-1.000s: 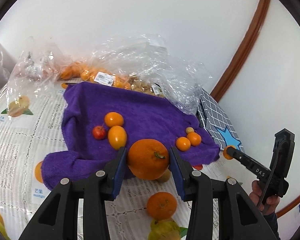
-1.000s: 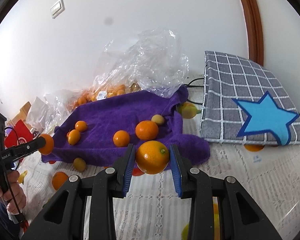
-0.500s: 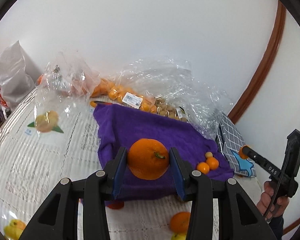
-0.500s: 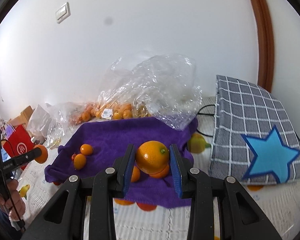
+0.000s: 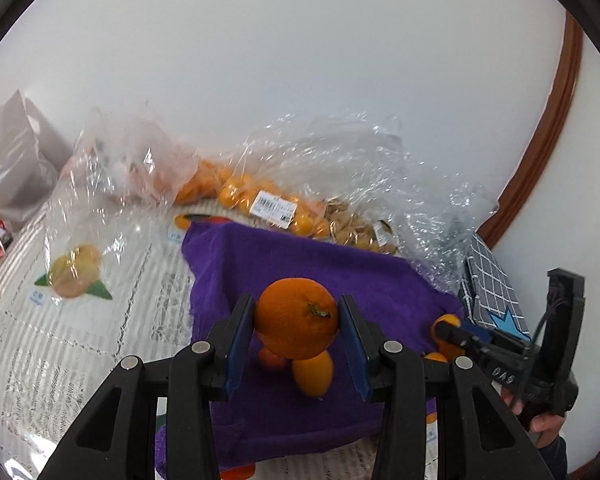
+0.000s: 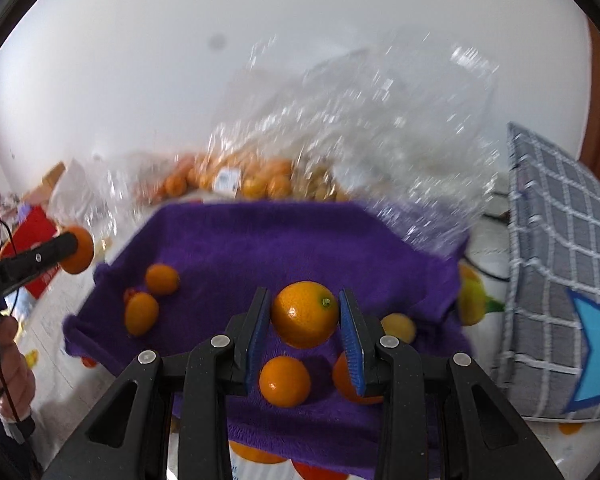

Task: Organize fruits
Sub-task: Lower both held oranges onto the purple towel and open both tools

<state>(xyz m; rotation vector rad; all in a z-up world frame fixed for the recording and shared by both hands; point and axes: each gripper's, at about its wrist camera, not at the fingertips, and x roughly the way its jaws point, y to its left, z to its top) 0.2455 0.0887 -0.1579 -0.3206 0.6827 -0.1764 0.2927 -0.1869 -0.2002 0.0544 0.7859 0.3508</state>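
Note:
My left gripper (image 5: 295, 324) is shut on a large orange (image 5: 295, 318) and hangs over the purple towel (image 5: 300, 264). Below it on the towel lie a small oval orange fruit (image 5: 313, 372) and a reddish one (image 5: 271, 358). My right gripper (image 6: 304, 316) is shut on a smaller orange (image 6: 304, 314), also above the purple towel (image 6: 259, 240). Several small oranges (image 6: 284, 380) lie on the cloth beneath and to the left (image 6: 161, 278). Each view shows the other gripper at its edge, also gripping fruit.
Clear plastic bags (image 5: 340, 168) with small oranges (image 5: 235, 196) and nuts lie behind the towel by the white wall. A grey checked cushion with a blue star (image 6: 560, 280) stands right. A white lace tablecloth (image 5: 59, 340) covers the table. A red bag (image 6: 31, 236) stands far left.
Both grippers have moved forward over the towel with their oranges held. The towel and the bags behind it look larger and closer in both views.

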